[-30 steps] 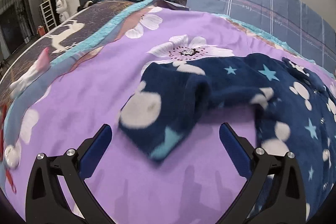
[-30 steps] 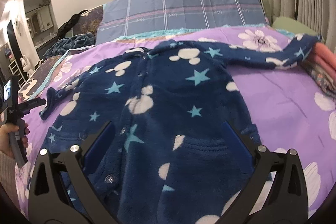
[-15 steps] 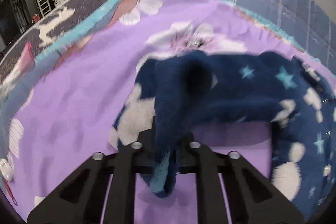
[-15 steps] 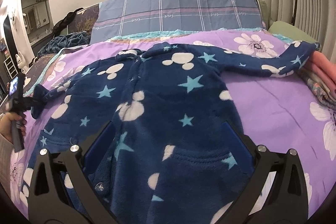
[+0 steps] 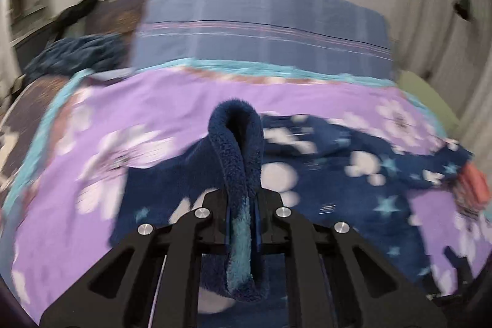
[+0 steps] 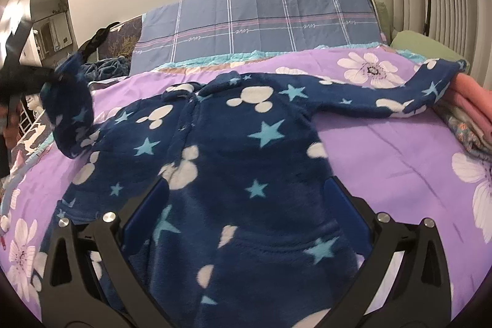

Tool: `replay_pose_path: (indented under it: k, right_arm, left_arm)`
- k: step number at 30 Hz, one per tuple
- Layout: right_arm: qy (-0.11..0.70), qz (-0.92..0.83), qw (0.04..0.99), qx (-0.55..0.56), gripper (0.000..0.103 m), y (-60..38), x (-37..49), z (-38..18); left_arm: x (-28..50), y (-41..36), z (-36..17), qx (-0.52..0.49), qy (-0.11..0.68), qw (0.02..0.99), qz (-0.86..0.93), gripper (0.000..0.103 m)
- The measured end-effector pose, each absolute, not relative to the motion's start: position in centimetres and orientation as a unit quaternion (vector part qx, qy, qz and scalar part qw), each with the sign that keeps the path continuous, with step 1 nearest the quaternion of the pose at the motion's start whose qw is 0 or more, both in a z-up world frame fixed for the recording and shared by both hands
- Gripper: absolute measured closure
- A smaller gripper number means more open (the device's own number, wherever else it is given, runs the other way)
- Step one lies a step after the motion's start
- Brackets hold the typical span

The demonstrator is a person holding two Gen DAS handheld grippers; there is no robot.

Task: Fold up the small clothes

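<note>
So the fleece jacket (image 6: pixel 233 162), navy with light-blue stars and white mouse-head shapes, lies front up across the purple flowered bedspread (image 6: pixel 399 159) on the bed, filling most of the middle of the right wrist view. Its collar points toward the plaid blue pillow (image 6: pixel 261 23) at the top centre of the frame.

The left tool (image 5: pixel 243 223) is clamped tight on the cuff of one sleeve (image 5: pixel 236 149). In the left wrist view the fabric loops up out of the closed jaws at centre frame, with the teal lining showing right between the pads. In the right wrist view that same sleeve is lifted off the bedspread at the left edge, with the left tool only a dark blur up there beside it.

The right tool (image 6: pixel 246 211) hovers over the lower half of the jacket at bottom centre, its blue pads wide apart with nothing pinched between them, just fleece showing through the gap.

The other sleeve (image 6: pixel 399 100) stretches out flat to the upper right, its cuff resting against a stack of folded pink and patterned cloth (image 6: pixel 470 112) at the right edge. A crumpled dark teal blanket (image 6: pixel 107 66) sits at upper left next to the pillow.
</note>
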State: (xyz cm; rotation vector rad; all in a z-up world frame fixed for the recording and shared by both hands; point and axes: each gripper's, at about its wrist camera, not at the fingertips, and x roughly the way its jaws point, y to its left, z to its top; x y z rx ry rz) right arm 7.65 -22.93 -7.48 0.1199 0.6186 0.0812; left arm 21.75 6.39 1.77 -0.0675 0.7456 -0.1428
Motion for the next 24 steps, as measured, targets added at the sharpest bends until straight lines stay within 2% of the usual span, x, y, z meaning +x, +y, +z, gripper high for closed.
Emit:
replay_pose_path:
  k: [5, 7, 8, 9, 12, 15, 18, 19, 23, 24]
  right_arm:
    - [0.315, 0.028, 0.947, 0.06, 0.002, -24.4, 8.3, -8.0]
    - [0.323, 0.025, 0.944, 0.065, 0.002, -25.1, 8.5, -8.4]
    - [0.326, 0.024, 0.943, 0.067, 0.002, -25.4, 8.6, -8.5]
    - [0.332, 0.021, 0.941, 0.068, 0.002, -25.9, 8.7, -8.7]
    - [0.343, 0.013, 0.937, 0.063, 0.002, -26.6, 9.2, -9.2]
    - [0.363, 0.032, 0.928, 0.079, 0.002, -26.9, 10.4, -9.6]
    - [0.386, 0.072, 0.914, 0.102, 0.002, -26.4, 12.6, -9.2]
    - [0.39, 0.092, 0.91, 0.109, 0.005, -26.1, 13.5, -8.8]
    - [0.411, 0.177, 0.885, 0.127, 0.029, -23.5, 18.4, -8.4]
    - [0.418, 0.192, 0.878, 0.132, 0.031, -22.8, 19.5, -8.7]
  left_arm:
    - [23.5, -1.7, 1.6, 0.004, 0.359, 0.922, -0.144, 0.089]
    - [23.6, -3.8, 0.9, 0.004, 0.362, 0.917, -0.168, 0.062]
    - [23.2, -4.3, 0.6, 0.002, 0.357, 0.919, -0.166, 0.039]
    - [22.9, -4.4, 0.4, 0.003, 0.349, 0.924, -0.156, 0.03]
    - [21.8, -3.8, -0.6, 0.026, 0.334, 0.935, -0.114, 0.024]
    - [21.0, -0.5, -2.6, 0.039, 0.358, 0.93, -0.069, 0.019]
    - [19.9, 3.5, -5.1, 0.066, 0.386, 0.92, -0.012, 0.018]
    - [19.4, 4.8, -6.1, 0.079, 0.389, 0.918, 0.012, 0.017]
    - [18.2, 10.3, -9.6, 0.093, 0.415, 0.901, 0.088, 0.017]
    - [18.2, 11.3, -10.0, 0.084, 0.424, 0.897, 0.094, 0.017]
